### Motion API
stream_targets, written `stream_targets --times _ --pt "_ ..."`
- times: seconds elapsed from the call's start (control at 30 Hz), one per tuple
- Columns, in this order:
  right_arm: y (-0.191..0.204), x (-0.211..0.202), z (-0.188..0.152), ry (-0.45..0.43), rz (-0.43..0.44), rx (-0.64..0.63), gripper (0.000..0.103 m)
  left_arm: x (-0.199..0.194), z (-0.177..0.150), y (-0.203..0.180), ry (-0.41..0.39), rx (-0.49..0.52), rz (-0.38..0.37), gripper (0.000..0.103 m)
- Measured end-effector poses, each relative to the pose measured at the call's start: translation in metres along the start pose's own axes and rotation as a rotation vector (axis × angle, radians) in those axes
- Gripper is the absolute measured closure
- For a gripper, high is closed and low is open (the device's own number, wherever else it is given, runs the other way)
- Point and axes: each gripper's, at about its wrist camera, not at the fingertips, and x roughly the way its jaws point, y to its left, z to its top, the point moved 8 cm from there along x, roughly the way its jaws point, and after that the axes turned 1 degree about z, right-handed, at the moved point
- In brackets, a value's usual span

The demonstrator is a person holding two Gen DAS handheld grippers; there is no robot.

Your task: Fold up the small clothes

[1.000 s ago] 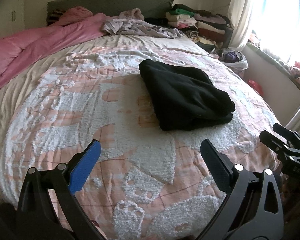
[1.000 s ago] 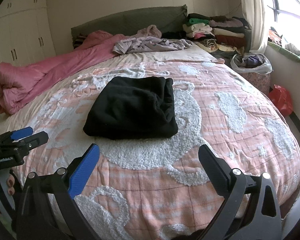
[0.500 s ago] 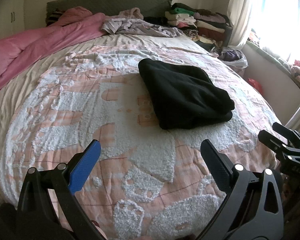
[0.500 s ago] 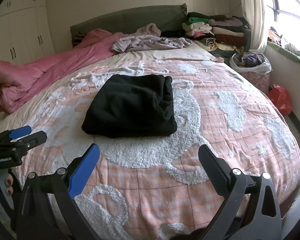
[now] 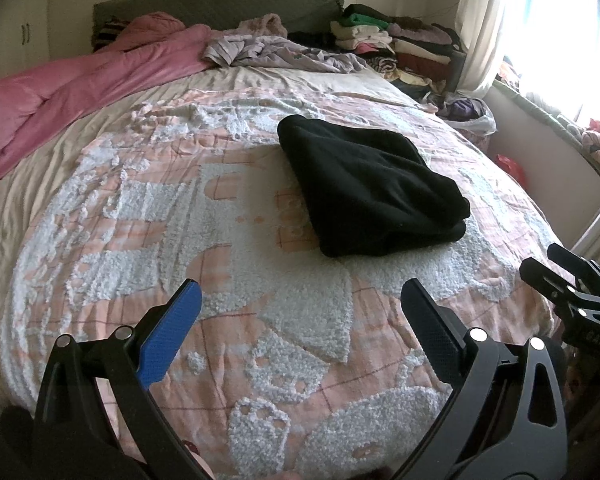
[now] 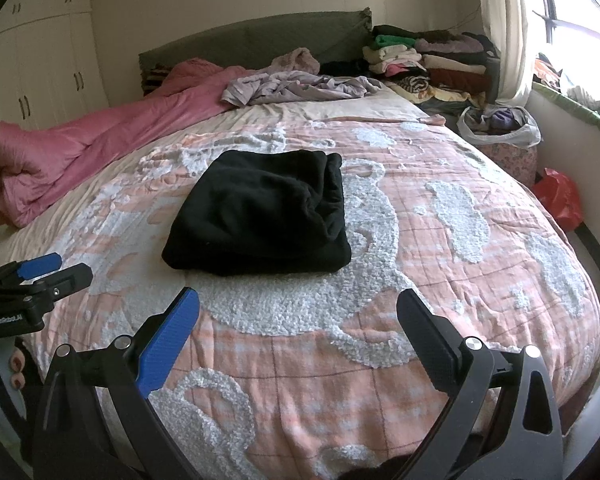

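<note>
A black garment (image 5: 370, 186) lies folded into a thick rectangle on the pink and white bedspread (image 5: 220, 264); it also shows in the right wrist view (image 6: 264, 214). My left gripper (image 5: 302, 300) is open and empty, above the near edge of the bed, short of the garment. My right gripper (image 6: 298, 308) is open and empty too, held back from the garment's near edge. Each gripper shows at the side of the other's view: the right one (image 5: 572, 284), the left one (image 6: 40, 272).
A pink duvet (image 6: 100, 140) lies along the left side. Crumpled lilac clothes (image 6: 296, 86) sit near the green headboard (image 6: 256, 40). Stacks of folded clothes (image 6: 428, 60) stand at the back right. A plastic bag (image 6: 500, 128) and a red bag (image 6: 560, 196) lie beside the bed.
Both views have shifted very slightly; the garment sits a touch higher in frame. Both grippers stay open and nothing was touched.
</note>
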Motion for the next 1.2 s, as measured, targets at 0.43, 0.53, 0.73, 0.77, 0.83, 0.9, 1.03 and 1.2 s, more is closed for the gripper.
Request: stream_targets --times 0.43,0.53,0.73,0.77,0.83,0.9,1.03,1.2 --pt "-0.006 -0.003 -0.003 -0.004 -0.012 0.004 0.005 0.001 -0.003 0.001 0.007 0.007 0.022 0.010" --pt "-0.004 -0.003 -0.002 -0.002 -0.014 0.008 0.005 0.001 -0.004 0.001 0.012 0.022 0.042 0.010" --pt "-0.010 -0.006 -0.002 -0.004 -0.023 0.022 0.005 0.001 -0.005 0.002 0.020 0.034 0.046 0.010" --pt "-0.009 -0.006 -0.001 -0.004 -0.029 0.026 0.005 0.001 -0.004 0.001 0.025 0.033 0.042 0.010" --pt "-0.017 -0.009 -0.002 -0.011 -0.046 0.042 0.005 0.002 -0.007 0.001 0.040 0.039 0.023 0.010" --pt "-0.028 -0.012 -0.001 -0.023 -0.074 0.071 0.005 0.003 -0.008 0.003 0.040 0.052 0.029 0.010" --pt "-0.073 -0.030 -0.006 -0.051 -0.143 0.165 0.005 0.009 -0.012 0.024 0.041 0.077 0.093 0.010" --pt "-0.186 -0.079 -0.035 -0.097 -0.363 0.354 0.005 0.010 -0.003 0.117 0.036 -0.026 0.224 0.010"
